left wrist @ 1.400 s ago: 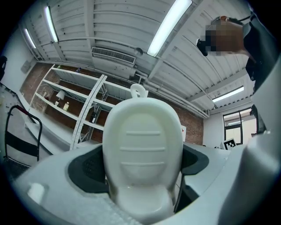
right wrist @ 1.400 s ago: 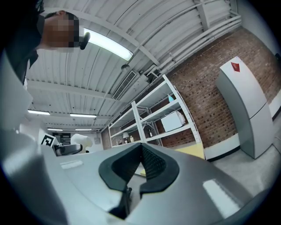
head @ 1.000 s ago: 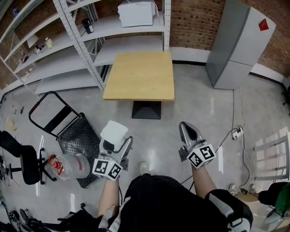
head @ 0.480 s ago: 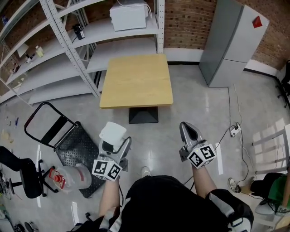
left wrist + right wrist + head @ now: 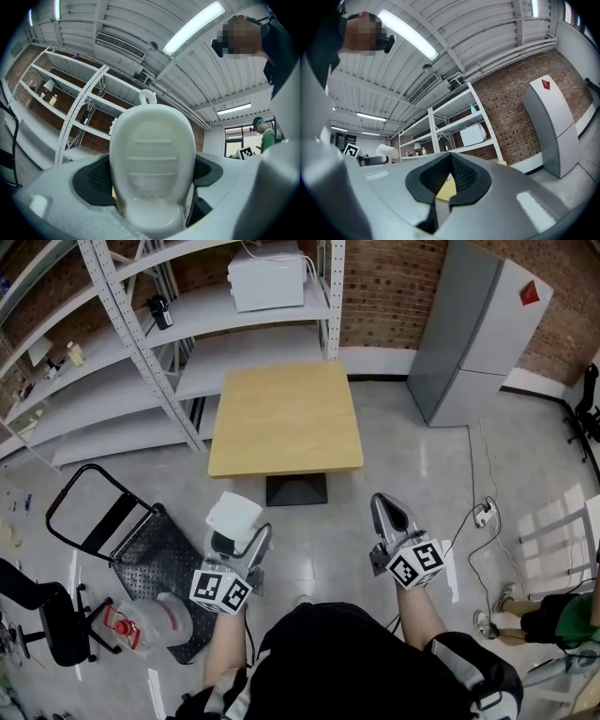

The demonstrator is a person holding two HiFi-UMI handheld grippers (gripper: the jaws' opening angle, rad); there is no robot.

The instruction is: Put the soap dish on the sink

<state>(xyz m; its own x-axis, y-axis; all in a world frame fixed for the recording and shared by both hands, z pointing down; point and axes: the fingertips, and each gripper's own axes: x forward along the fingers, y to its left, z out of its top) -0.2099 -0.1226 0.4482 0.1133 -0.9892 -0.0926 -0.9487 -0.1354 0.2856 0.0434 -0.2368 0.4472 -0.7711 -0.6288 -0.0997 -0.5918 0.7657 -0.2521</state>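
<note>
One soap dish (image 5: 234, 513) in left tongs (image 5: 240, 538), right tongs (image 5: 390, 508) closed, empty

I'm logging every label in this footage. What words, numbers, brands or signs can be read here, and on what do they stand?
No word or number is legible in any view.
Red diamond sticker on the grey cabinet: print too small to read.
Cubes on the left gripper and right gripper: black-and-white square patterns, no letters.
Small bottles: labels too small.
Soap dish: no print.
</note>
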